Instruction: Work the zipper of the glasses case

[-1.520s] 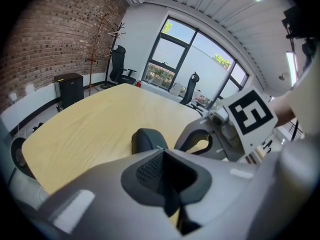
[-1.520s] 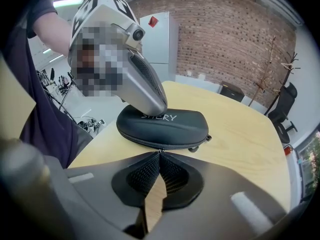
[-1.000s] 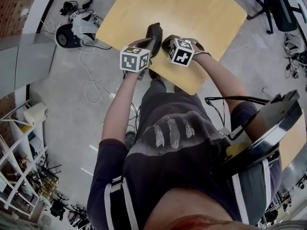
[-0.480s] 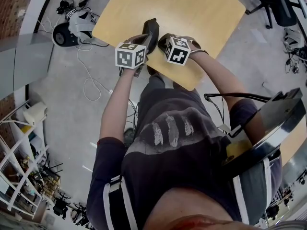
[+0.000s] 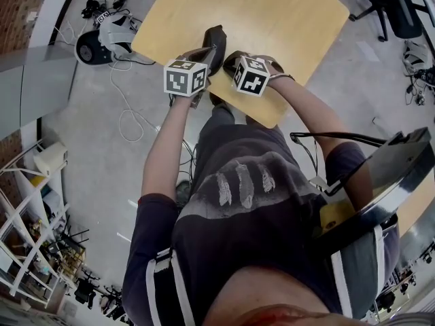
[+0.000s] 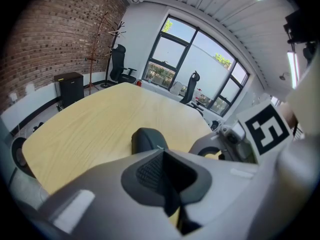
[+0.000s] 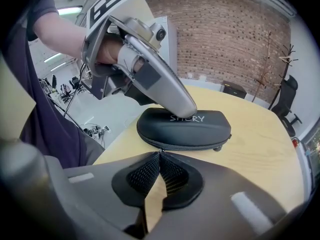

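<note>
Glasses case [image 7: 185,129], black with its lid down, lies flat on a wide pale wooden table [image 5: 272,19], close to the edge nearest the person. The left gripper [image 6: 161,150] has its jaws drawn together with nothing between them, and its closed nose rests on the top of the case beside the white lettering. The right gripper [image 7: 160,152] comes in low from the side, its jaws all but closed where they meet the zipper [image 7: 192,147] along the seam, and they pinch the tiny metal zipper pull [image 7: 160,149] at their tips.
</note>
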A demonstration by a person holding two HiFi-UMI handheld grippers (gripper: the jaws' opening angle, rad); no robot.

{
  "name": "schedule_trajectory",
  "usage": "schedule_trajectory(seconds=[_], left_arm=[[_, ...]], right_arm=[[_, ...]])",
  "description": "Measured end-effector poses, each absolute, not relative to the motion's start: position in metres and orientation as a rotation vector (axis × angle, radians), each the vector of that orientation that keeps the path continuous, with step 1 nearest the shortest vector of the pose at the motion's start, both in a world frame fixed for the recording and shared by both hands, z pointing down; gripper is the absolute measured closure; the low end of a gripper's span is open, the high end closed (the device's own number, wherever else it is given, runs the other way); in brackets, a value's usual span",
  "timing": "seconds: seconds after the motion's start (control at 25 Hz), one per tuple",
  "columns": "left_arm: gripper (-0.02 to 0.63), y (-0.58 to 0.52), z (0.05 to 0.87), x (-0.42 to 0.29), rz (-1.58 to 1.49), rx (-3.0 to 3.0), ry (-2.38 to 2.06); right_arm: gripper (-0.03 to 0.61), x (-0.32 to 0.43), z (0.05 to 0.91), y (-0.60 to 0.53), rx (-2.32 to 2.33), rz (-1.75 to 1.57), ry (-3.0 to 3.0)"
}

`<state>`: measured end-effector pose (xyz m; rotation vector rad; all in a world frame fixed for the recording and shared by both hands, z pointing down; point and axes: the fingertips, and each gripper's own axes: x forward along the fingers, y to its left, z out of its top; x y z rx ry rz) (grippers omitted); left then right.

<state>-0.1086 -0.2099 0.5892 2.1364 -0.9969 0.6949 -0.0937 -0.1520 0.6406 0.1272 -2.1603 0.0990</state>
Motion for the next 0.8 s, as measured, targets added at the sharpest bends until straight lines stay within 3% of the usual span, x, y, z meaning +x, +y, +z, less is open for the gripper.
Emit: schedule_trajectory(seconds=[0.8], left_arm=[[0.617, -0.210, 0.590, -0.111, 0.696, 2.143, -0.971]], right_arm=[[0.575, -0.110, 0.645, -0.131, 0.070, 0.086, -2.162]])
